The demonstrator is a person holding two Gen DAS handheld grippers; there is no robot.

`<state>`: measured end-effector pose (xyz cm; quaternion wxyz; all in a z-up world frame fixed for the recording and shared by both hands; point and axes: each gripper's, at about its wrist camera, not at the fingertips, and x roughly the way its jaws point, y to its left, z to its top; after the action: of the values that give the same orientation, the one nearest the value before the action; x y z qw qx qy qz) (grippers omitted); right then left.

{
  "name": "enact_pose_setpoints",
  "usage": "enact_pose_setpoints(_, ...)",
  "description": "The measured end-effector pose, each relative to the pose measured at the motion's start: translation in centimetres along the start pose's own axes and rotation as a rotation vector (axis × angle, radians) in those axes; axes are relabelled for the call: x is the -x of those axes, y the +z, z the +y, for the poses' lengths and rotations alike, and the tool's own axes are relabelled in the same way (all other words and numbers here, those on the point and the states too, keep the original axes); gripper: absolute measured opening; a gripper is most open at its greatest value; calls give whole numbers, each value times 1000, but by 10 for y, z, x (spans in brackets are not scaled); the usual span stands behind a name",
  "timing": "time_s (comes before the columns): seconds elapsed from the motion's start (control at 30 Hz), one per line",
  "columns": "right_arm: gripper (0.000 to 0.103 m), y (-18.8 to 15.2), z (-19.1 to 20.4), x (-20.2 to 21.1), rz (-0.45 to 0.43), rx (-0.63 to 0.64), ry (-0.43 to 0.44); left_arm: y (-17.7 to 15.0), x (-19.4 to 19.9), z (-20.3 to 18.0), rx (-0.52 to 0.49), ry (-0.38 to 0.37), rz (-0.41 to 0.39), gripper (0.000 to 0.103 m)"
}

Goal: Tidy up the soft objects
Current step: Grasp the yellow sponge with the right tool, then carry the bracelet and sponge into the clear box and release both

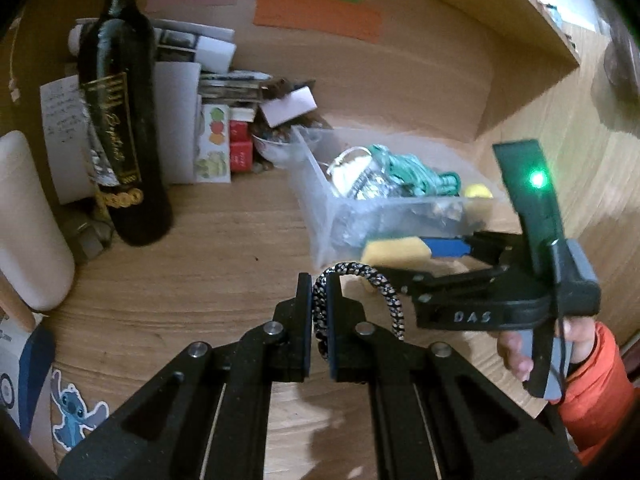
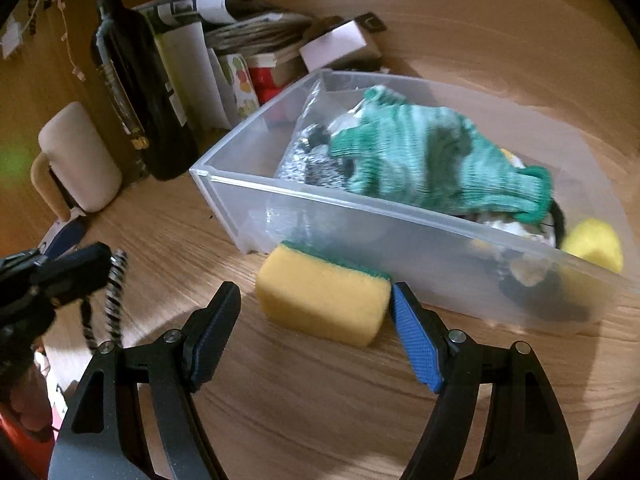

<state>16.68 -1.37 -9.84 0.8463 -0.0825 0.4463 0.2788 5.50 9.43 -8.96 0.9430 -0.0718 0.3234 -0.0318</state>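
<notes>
My left hand-held gripper (image 1: 319,304) is matte black with silver pivot screws and dark blue pads, while my right hand-held gripper (image 2: 316,316), stamped "DAS" and lit by a green light, meets bare fingers (image 1: 516,356) and an orange sleeve (image 1: 600,376).

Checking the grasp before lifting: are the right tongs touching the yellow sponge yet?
Touching on one side only. In the right wrist view the blue right pad meets the end of the yellow sponge, while a bare gap separates the left pad from it.

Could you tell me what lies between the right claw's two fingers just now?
In the right wrist view, the yellow sponge lies on the table between the open right claw's fingers, beside the clear bin.
</notes>
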Motion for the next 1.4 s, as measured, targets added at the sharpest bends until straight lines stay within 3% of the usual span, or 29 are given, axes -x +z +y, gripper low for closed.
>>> enact_pose_setpoints(0.07, 73, 1, 3, -3, 6, 0, -7, 0, 1, 1, 5, -1, -10, 5)
enact_pose_setpoints(0.13, 63, 0, 5, -4, 3, 0, -17, 1, 1, 2, 6, 1, -17, 5)
enact_pose_setpoints(0.3, 59, -4, 7, 5, -22, 2, -29, 4, 2, 0, 21, 1, -33, 5)
enact_pose_setpoints(0.63, 59, -10, -3, 73, -179, 23, -54, 44, -1, -11, 49, -29, -101, 5)
enact_pose_setpoints(0.83, 59, -3, -26, 117, -297, 9, -97, 72, -15, -23, 49, -8, -125, 5)
enact_pose_setpoints(1.0, 59, 8, -48, 129, -351, -23, -140, 92, -36, -31, 43, 20, -118, 5)
enact_pose_setpoints(1.2, 59, 20, -72, 117, -342, -53, -181, 106, -68, -31, 74, 56, -81, 5)
enact_pose_setpoints(1.4, 59, 24, -90, 87, -265, -76, -152, 104, -109, -23, 119, 56, 13, 5)
